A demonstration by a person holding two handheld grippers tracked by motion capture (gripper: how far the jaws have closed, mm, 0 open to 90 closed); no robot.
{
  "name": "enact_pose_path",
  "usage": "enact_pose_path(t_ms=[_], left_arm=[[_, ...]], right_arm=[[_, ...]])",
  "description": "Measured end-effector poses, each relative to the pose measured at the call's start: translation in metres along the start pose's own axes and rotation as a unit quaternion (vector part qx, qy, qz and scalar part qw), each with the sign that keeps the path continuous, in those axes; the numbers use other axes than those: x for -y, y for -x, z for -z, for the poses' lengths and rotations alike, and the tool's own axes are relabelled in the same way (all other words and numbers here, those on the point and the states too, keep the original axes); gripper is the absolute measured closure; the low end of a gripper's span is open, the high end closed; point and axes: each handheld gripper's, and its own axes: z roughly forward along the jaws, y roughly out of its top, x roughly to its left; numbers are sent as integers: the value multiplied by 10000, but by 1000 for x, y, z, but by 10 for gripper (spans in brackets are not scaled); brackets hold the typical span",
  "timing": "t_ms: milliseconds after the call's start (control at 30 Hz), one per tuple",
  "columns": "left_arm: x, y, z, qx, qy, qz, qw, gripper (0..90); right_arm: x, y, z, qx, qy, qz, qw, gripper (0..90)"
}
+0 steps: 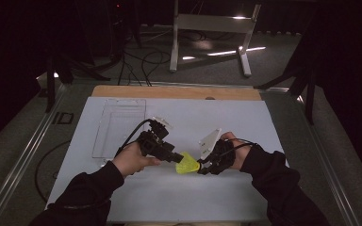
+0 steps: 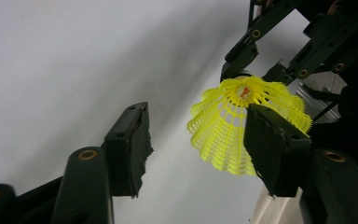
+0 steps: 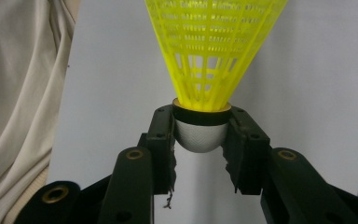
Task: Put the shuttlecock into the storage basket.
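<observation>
Two grippers are meeting over the white desk (image 1: 169,197): the right gripper (image 1: 202,168) is clamping the yellow shuttlecock (image 1: 187,165) by its cork, skirt pointing toward the left gripper (image 1: 179,159), whose half-open jaws are straddling the skirt's rim without pressing it.

What I count on my table
One yellow shuttlecock (image 1: 187,165), one clear tray (image 1: 118,127), one white table (image 1: 169,193), and my two grippers: left (image 1: 178,159), right (image 1: 201,170).

Legible text: none. Shuttlecock (image 2: 242,121), yellow: small red-orange label (image 2: 245,92) inside the skirt at the cork base, characters too small to read.
</observation>
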Motion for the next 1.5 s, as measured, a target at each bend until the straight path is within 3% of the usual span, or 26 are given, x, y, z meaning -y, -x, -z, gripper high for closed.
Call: enact_pose_path(t_ms=[133, 300, 333, 533, 900, 933, 1000, 1333, 1400, 1467, 1500], left_arm=[[1, -5, -7, 105, -70, 84, 9999, 441], [1, -9, -15, 388, -202, 135, 9990, 601], [1, -10, -18, 530, -301, 143, 9980, 612], [0, -10, -25, 749, -440, 147, 9961, 712], [-4, -8, -27, 713, -460, 66, 9964, 833], [-4, -8, -27, 707, -466, 80, 9964, 875], [-5, -7, -27, 717, -463, 141, 9962, 888], [-10, 0, -27, 474, -616, -66, 9970, 900], [-11, 1, -26, 467, -616, -76, 9970, 900], [-15, 2, -21, 469, -625, -137, 9969, 900], [-15, 2, -21, 469, -625, -137, 9969, 900]], right_arm=[[0, 0, -1, 1, 4, 13, 10000, 656], [0, 0, -1, -23, 0, 40, 10000, 655], [0, -1, -1, -61, 23, 14, 10000, 655], [0, 0, -2, -100, -18, 19, 9999, 655], [1, 1, -4, -119, -59, -63, 9999, 654], [2, 1, -4, -98, -72, -46, 9999, 654], [2, 1, -4, -98, -80, -61, 9999, 654], [4, 1, -6, -85, -64, -102, 9999, 650], [4, 2, -6, -55, -44, -214, 9997, 629], [4, 1, -6, 56, 16, -333, 9994, 521], [4, 1, -6, 56, 16, -333, 9994, 521]])
